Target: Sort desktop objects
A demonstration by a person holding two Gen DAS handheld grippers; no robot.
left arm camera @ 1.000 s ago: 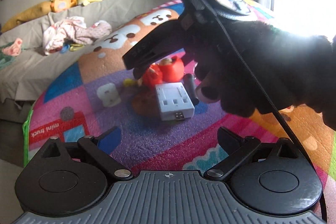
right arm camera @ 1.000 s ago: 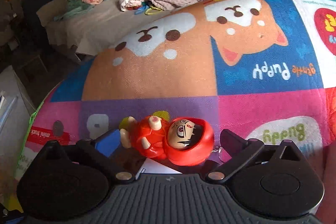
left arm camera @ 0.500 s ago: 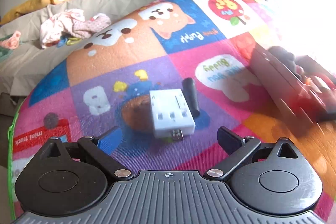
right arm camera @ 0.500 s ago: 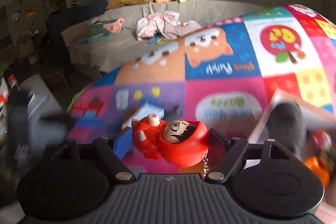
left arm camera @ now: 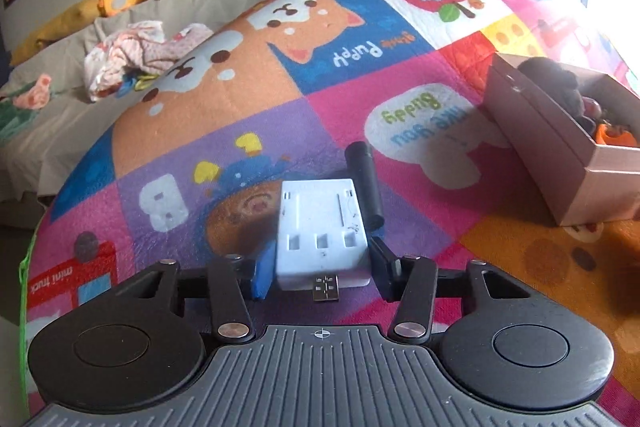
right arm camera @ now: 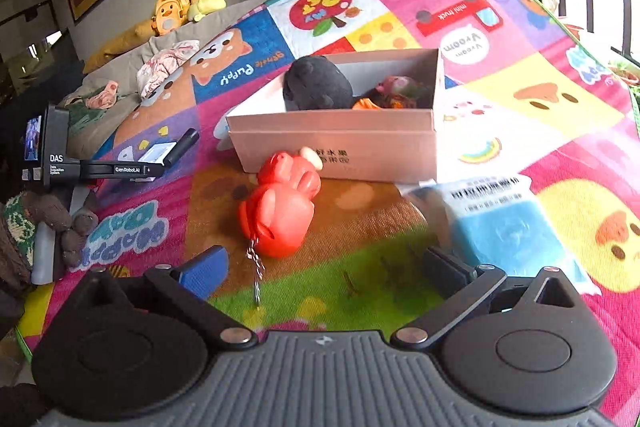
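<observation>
With my left tongs (left arm camera: 322,277) pinching the white adapter (left arm camera: 322,241) and my right tongs (right arm camera: 320,273) spread empty behind the red figure (right arm camera: 282,205), I judged a level lift toward the box (right arm camera: 340,143) ahead safest.

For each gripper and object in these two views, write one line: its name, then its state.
Left gripper: shut on the white adapter.
Right gripper: open, holding nothing.
Red toy figure: lying on the mat, outside the box.
Cardboard box: open, holding toys.
Black tube: lying beside the adapter.
</observation>
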